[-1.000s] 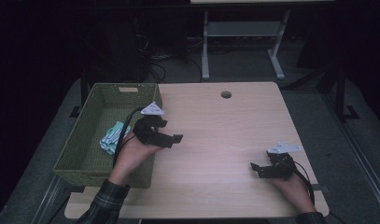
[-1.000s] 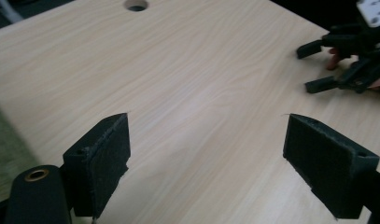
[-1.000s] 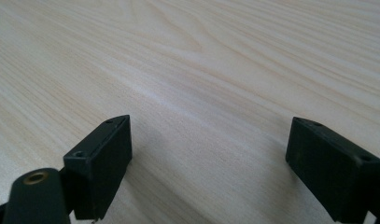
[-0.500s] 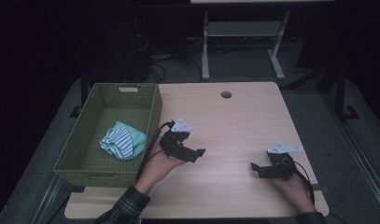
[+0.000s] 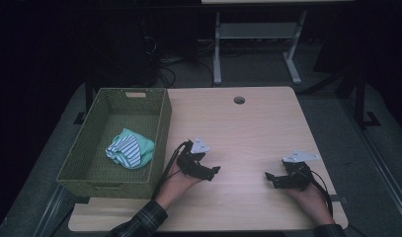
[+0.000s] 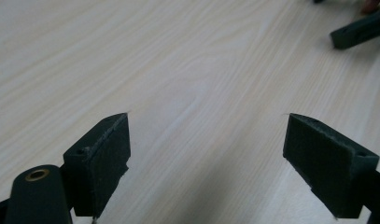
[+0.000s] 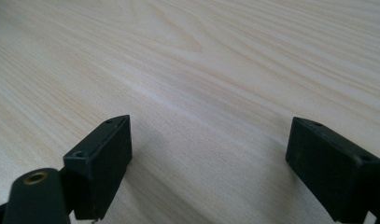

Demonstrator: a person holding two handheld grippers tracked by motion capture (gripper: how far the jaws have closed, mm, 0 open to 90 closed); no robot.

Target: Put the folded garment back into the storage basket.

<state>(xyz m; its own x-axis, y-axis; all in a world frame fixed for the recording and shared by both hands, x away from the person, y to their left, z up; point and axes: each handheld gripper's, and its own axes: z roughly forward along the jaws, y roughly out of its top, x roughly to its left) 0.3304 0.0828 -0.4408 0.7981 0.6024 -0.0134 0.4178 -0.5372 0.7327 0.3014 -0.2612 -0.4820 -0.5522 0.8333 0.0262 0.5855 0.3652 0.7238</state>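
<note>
With the striped cloth (image 5: 130,149) lying dropped in the wicker basket (image 5: 160,129) at the counter's (image 5: 248,128) left, I rest my left gripper (image 5: 214,170) and right gripper (image 5: 268,176) wide open and empty on bare wood.

A light wooden table (image 5: 253,133) stands on a dark grey floor (image 5: 332,106). Near its far edge the table has a small round hole (image 5: 239,100). Behind the table is a pale metal stand (image 5: 217,59) with two legs. Black cables (image 5: 164,61) lie tangled on the floor beside it.
</note>
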